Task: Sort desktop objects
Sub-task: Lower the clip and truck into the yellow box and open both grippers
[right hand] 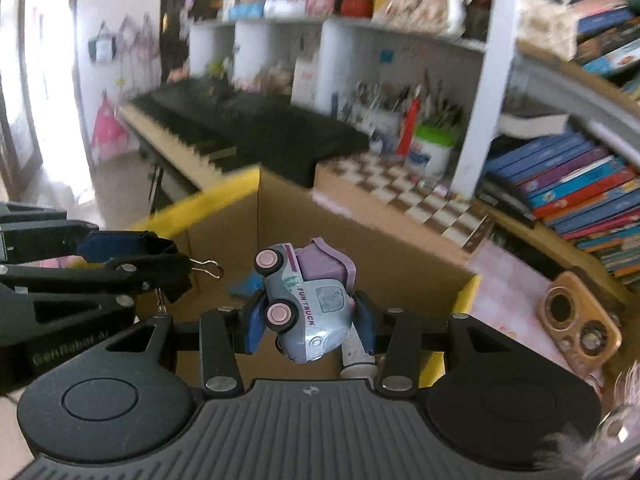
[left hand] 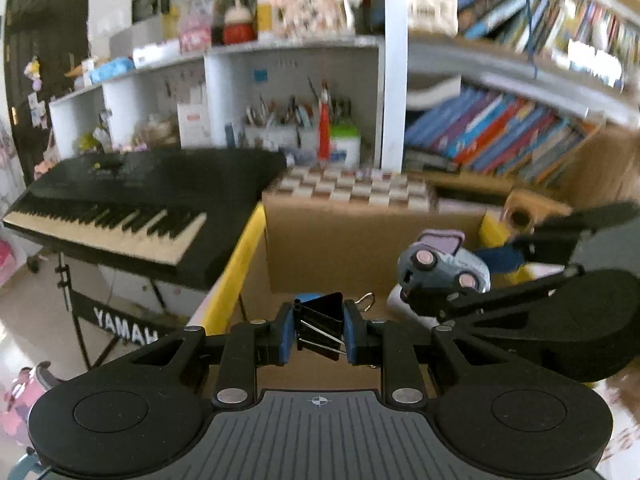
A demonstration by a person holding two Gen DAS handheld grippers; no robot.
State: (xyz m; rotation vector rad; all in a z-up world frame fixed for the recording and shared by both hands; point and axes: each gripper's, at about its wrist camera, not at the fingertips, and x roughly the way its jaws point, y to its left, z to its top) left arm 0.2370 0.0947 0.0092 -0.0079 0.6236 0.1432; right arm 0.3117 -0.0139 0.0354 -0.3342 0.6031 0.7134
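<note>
My left gripper [left hand: 318,330] is shut on a black binder clip [left hand: 322,322], whose wire handles stick out past the pads. It hangs over an open cardboard box [left hand: 340,236] with yellow edges. In the right wrist view my right gripper [right hand: 310,322] is shut on a grey and purple toy truck [right hand: 310,300], tilted on its side with pink wheels showing. The toy truck [left hand: 444,272] and the right gripper show to the right in the left wrist view. The left gripper with the binder clip [right hand: 176,270] sits at the left of the right wrist view. A blue item [right hand: 246,282] lies inside the cardboard box [right hand: 332,232].
A black keyboard [left hand: 120,208] stands on a stand left of the box. Behind it are a checkered board [left hand: 352,188], pen holders [left hand: 280,128] and shelves of books [left hand: 500,132]. A gold phone [right hand: 576,320] lies right of the box. A white tube [right hand: 358,362] lies below the truck.
</note>
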